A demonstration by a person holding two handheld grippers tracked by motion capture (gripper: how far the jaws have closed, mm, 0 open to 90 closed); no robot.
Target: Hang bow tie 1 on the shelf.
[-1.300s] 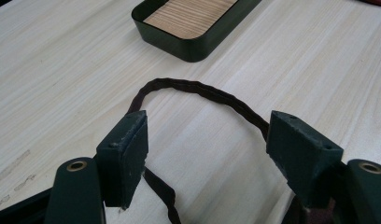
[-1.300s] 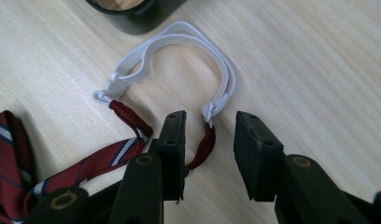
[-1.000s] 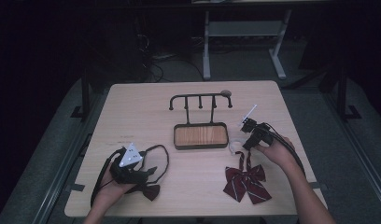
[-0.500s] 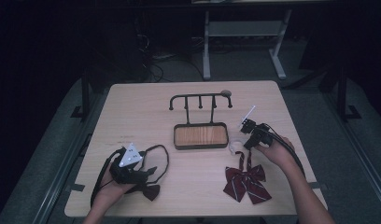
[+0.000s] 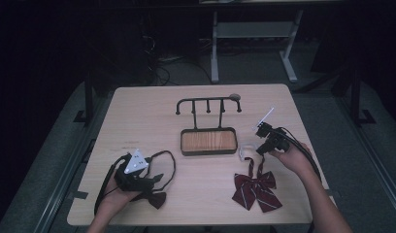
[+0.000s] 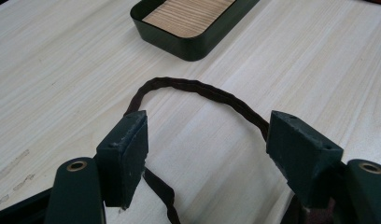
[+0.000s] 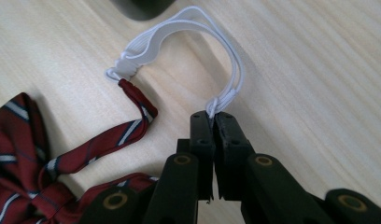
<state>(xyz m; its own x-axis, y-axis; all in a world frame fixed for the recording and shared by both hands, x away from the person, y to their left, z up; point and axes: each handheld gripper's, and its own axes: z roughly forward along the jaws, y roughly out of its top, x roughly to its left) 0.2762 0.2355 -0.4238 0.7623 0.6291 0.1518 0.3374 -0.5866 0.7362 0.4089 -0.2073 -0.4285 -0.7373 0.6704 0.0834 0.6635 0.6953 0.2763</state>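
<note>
The right gripper (image 7: pixel 212 122) pinches the white elastic loop (image 7: pixel 179 30) of the striped bow tie (image 5: pixel 255 188) beside the tray (image 5: pixel 208 141); lifting slowly probably avoids slipping, while the left gripper (image 6: pixel 205 154) gapes empty over a dark strap (image 6: pixel 202 91).

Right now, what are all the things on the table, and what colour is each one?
Light wooden table: one, pale wood, under everything.
Dark tray with a wood-grain floor: one, dark rim, middle of the table.
Dark metal rack with hooks: one, black, standing just behind the tray.
Red striped bow tie: one, dark red with pale stripes, near right.
White elastic loop: one, white, joined to the red bow tie's strap, pinched at one end by the right gripper.
Dark bow tie with a dark cord loop: one, near left; its cord curves between the left gripper's jaws.
Left gripper: one, black, jaws apart.
Right gripper: one, black, jaws closed on the elastic.
Person's hands: two, at the near edge.
</note>
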